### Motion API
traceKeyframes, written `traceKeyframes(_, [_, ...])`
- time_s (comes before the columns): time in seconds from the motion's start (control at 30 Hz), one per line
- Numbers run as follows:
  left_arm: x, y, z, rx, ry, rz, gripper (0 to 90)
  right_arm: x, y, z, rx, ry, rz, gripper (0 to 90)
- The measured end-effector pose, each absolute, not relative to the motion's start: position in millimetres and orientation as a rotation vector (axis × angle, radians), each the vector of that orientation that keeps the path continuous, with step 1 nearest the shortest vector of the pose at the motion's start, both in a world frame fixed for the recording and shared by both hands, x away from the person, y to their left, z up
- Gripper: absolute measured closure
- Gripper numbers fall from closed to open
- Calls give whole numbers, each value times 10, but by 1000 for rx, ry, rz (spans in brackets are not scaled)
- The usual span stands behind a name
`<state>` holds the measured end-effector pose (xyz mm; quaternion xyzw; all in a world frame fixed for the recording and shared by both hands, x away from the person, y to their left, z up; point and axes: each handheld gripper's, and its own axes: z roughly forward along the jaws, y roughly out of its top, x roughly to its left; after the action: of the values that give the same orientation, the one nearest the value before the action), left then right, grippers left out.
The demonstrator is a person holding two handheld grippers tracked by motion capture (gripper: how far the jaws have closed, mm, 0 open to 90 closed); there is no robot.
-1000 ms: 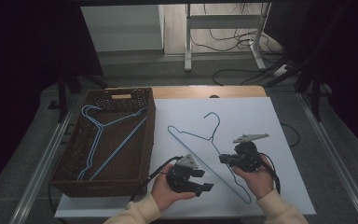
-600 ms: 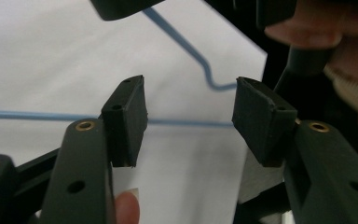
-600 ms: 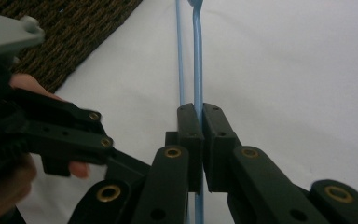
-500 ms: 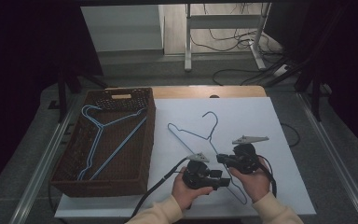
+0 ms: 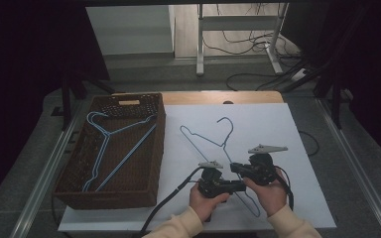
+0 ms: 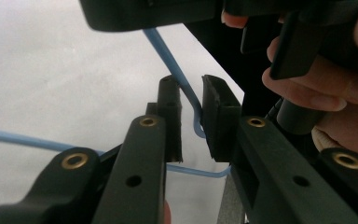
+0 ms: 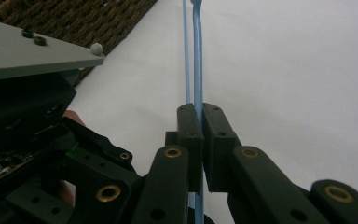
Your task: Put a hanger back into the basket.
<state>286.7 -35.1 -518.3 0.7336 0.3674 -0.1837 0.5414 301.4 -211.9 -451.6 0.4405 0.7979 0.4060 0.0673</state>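
Blue wire hanger (image 5: 213, 148) lies flat on the white table (image 5: 297, 129), hook pointing away from me, its near corner down btwn my two hands. My right gripper (image 7: 198, 126) is pressed together on the wire, pinching it tight; wire runs straight ahead out of the jaws. My left gripper (image 6: 192, 114) sits just left of the right one, its jaws have just been closing w/ the bent corner of the wire btwn the pads (image 6: 216, 109), small gap left, not yet clamped. Step, as I judge it: getting a two-handed hold. Next: finish squeezing left, then lift level, prob. toward the wicker basket (image 5: 74, 183) far left, where another hanger (image 5: 111, 144) lies.
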Motion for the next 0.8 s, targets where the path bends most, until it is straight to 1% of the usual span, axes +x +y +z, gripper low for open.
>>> traceKeyframes(0.17, [2884,-285,-5177,1747,874,-482,825,2990,-2117,-4473,1305,2408,1249,871])
traceKeyframes(0.33, [2888,-166,-5152,1786,885,-493,856,2972,-2092,-4444,1269,2427,1269,851])
traceKeyframes(0.47, [2885,-86,-5108,1824,888,-483,865,2971,-2056,-4432,1228,2430,1277,802])
traceKeyframes(0.63, [2862,23,-5030,1861,875,-477,863,2982,-2055,-4414,1197,2432,1313,680])
traceKeyframes(0.8, [2841,170,-4984,1896,889,-488,862,2980,-2155,-4310,1181,2374,1385,474])
